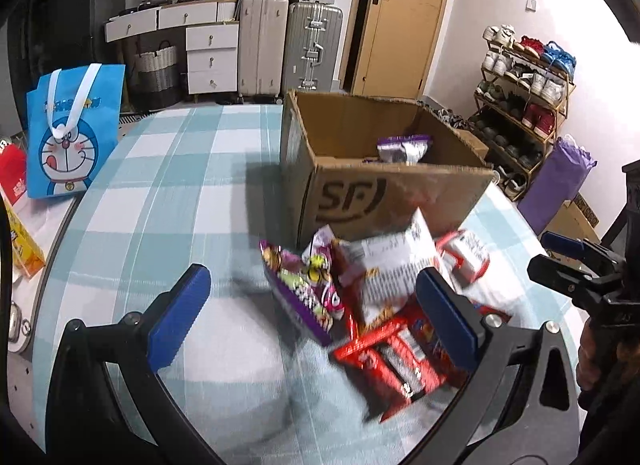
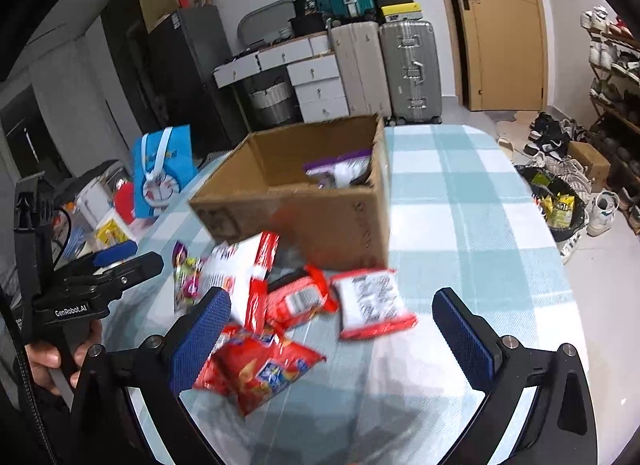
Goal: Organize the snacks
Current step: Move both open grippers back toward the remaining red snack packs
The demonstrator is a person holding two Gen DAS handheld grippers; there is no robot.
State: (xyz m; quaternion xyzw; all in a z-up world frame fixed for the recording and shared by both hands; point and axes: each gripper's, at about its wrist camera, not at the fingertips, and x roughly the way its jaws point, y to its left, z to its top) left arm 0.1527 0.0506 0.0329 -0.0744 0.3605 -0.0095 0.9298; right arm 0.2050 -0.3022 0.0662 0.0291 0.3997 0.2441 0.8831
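An open cardboard box (image 1: 384, 201) (image 2: 320, 221) stands on the checked tablecloth with a purple-and-white snack bag (image 1: 404, 147) (image 2: 340, 171) inside. In front of it lies a pile of snacks: a purple packet (image 1: 304, 293) (image 2: 186, 273), a white-and-red bag (image 1: 392, 265) (image 2: 244, 273), red packets (image 1: 400, 361) (image 2: 260, 373) (image 2: 298, 299) and a white-and-red pack (image 2: 372, 303). My left gripper (image 1: 316, 325) is open and empty just before the pile. My right gripper (image 2: 332, 341) is open and empty above the red packets. Each gripper shows in the other's view (image 1: 576, 265) (image 2: 116, 265).
A blue Doraemon bag (image 1: 72, 133) (image 2: 162, 169) stands at the table's left edge beside red and yellow items (image 1: 24, 249). Suitcases (image 1: 292, 49), drawers (image 1: 212, 57) and a door (image 1: 400, 17) are behind. A shoe rack (image 1: 524, 105) and a bin (image 2: 560, 201) are right.
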